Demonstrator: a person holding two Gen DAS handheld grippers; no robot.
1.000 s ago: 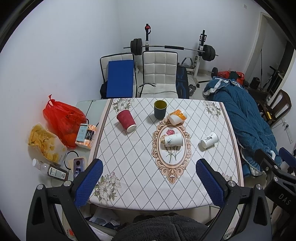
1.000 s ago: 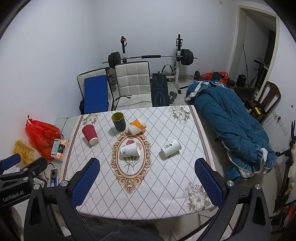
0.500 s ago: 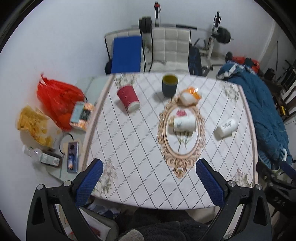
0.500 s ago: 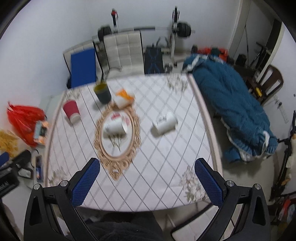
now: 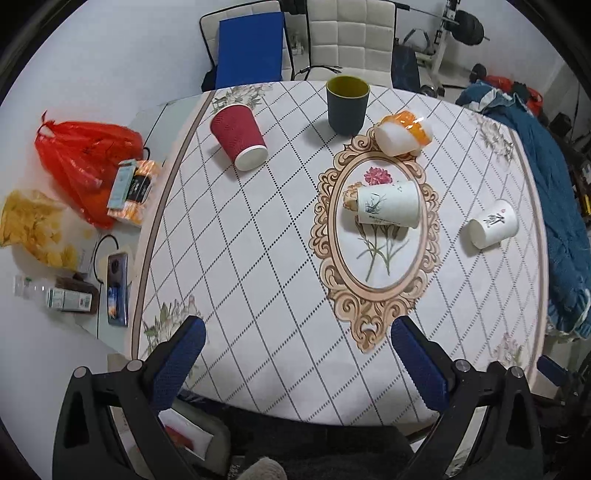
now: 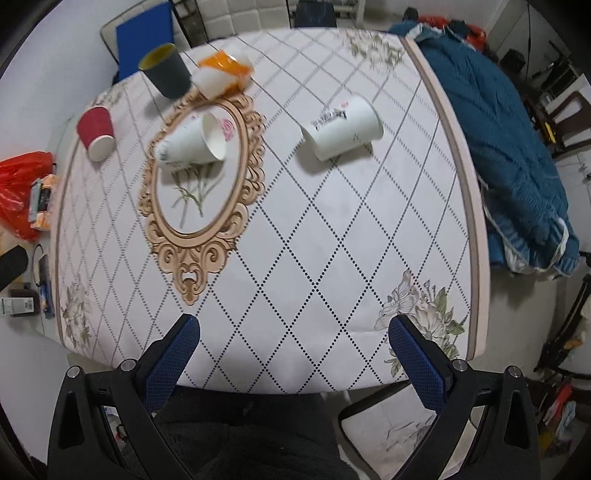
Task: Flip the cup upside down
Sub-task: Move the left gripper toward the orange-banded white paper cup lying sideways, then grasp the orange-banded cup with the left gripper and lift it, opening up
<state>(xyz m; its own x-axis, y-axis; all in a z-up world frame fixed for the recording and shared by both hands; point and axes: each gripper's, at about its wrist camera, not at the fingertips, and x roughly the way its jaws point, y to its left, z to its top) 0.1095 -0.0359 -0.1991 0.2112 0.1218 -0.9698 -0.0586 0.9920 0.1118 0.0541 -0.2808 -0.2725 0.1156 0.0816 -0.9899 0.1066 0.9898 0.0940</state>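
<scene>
Five cups sit on the table (image 5: 258, 295), which is covered by a diamond-patterned cloth with an oval floral medallion. Four of them lie on their sides: a red ribbed paper cup (image 5: 239, 136) near the far left corner, an orange-and-white cup (image 5: 404, 133) just beyond the medallion's far rim, a white cup with a plant drawing (image 5: 386, 203) inside the medallion, and a white cup with black calligraphy (image 5: 493, 223) well to the right of it. The fifth, a dark cup with a yellow-green inside (image 5: 347, 103), stands upright beside the orange-and-white one. The left gripper (image 5: 297, 356) hovers over the near edge of the table with its two blue-padded fingers spread wide and nothing between them. The right gripper (image 6: 293, 356) is likewise spread wide and empty above the near edge, further to the right, with the calligraphy cup lying ahead of it. Off the table's left side lie one red plastic bag (image 5: 85, 155), one yellow bag (image 5: 33, 225) and one phone (image 5: 117, 291). To the right is a heap of blue bedding (image 6: 509, 147), and two chairs stand behind the table: one white padded chair (image 5: 351, 35), one with a blue board (image 5: 249, 48) leaning on it.
</scene>
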